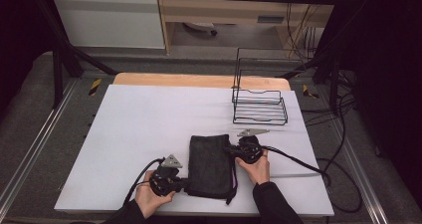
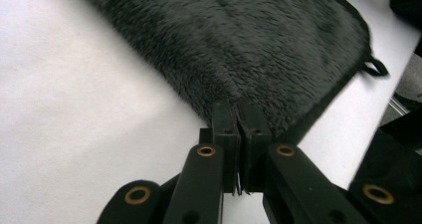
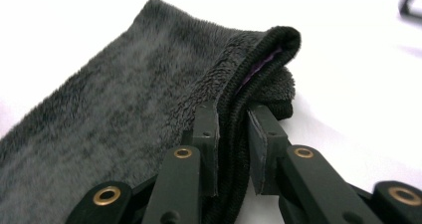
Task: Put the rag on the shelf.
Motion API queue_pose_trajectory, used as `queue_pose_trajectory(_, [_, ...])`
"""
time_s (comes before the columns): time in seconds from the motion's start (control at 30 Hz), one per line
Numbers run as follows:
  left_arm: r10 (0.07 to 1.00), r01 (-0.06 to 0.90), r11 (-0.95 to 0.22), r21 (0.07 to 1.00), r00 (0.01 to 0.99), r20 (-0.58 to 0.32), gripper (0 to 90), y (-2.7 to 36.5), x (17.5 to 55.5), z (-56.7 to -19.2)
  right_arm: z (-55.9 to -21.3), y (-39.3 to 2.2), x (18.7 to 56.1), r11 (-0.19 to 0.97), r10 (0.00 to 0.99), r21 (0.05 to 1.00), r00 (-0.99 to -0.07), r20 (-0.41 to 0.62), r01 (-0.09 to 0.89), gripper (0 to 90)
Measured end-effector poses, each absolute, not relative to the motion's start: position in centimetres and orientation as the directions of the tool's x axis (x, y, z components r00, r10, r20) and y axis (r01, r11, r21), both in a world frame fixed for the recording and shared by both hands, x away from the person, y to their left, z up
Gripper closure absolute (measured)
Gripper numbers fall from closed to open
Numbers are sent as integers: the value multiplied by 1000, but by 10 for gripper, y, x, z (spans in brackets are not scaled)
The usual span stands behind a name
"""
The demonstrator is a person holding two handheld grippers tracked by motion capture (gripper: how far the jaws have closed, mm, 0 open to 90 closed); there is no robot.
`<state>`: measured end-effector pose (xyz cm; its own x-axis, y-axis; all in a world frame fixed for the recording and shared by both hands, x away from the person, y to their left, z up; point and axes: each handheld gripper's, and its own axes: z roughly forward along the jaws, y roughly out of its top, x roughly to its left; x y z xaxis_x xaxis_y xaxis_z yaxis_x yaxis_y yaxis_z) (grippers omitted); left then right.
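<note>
Black towel [image 1: 211,165] pinched by both grippers.

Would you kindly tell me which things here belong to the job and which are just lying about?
In the job:
- dark fleece towel
- left gripper, shut on its edge
- right gripper, shut on its folded hem

Lying about:
- black wire rack
- white table cover

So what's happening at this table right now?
A person holds a gripper in each hand and works on a folded dark fleece cloth lying on the white table. The left gripper pinches its near left corner; the right gripper clamps its right edge. A wire rack stands beyond.
</note>
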<state>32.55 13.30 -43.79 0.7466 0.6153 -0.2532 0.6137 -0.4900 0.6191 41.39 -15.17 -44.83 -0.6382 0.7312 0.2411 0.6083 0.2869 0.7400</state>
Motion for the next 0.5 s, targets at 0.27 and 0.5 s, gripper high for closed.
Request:
queue_pose_trajectory(0.27, [611, 600, -499, 625, 755, -238, 865, 135, 325, -437, -450, -150, 413, 304, 751, 740, -629, 201, 600, 613])
queue_pose_trajectory(0.5, [588, 537, -516, 667, 788, -180, 731, 139, 325, -432, -441, -163, 406, 275, 742, 784, -641, 195, 557, 349])
